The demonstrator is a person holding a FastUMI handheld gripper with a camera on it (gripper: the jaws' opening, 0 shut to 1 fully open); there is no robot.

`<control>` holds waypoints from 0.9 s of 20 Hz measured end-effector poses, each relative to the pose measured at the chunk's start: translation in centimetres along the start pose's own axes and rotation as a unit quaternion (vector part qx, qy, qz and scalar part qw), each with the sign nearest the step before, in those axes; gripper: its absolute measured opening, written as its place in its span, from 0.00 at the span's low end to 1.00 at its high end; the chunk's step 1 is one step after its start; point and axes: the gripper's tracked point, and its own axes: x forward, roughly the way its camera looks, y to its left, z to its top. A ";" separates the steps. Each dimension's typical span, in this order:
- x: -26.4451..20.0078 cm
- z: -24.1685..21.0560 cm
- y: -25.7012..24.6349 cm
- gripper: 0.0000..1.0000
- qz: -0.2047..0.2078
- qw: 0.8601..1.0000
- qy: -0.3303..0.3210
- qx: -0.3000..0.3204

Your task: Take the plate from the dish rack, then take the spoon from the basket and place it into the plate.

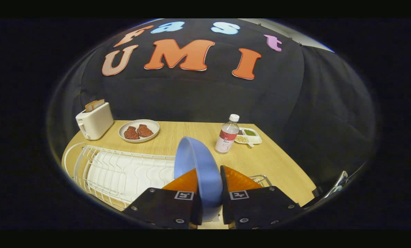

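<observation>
A blue plate (196,165) stands on edge between my two fingers, and my gripper (209,179) is shut on its rim. The plate is lifted above the white wire dish rack (122,172), which lies to the left of and below the fingers. A bit of wire basket (260,179) peeks out just right of the right finger; I cannot make out a spoon in it.
On the wooden table (277,162) beyond the plate stand a white toaster (94,121) with bread, a plate of meat pieces (139,131), a water bottle (227,135) and a small divided dish (250,136) of food.
</observation>
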 end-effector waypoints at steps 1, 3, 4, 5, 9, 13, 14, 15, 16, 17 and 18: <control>-0.3 0.5 0.1 0.23 -0.005 1.000 -0.007 -0.011; -0.7 1.1 0.0 0.23 -0.013 0.999 -0.017 -0.029; -1.1 1.5 0.0 0.23 -0.010 0.999 -0.024 -0.024; -1.5 1.8 0.1 0.23 -0.002 1.000 -0.026 -0.015; -3.5 2.3 -0.3 0.23 0.024 0.999 -0.038 0.014; -6.6 1.5 -0.2 0.23 0.079 0.994 -0.044 0.063; -7.6 1.0 -0.1 0.23 0.099 0.991 -0.044 0.081; -8.5 0.3 0.0 0.23 0.117 0.988 -0.042 0.095; -9.4 -0.4 0.1 0.23 0.134 0.984 -0.040 0.109; -10.3 -1.3 0.3 0.23 0.154 0.979 -0.038 0.126; -11.1 -2.5 0.4 0.23 0.170 0.975 -0.029 0.142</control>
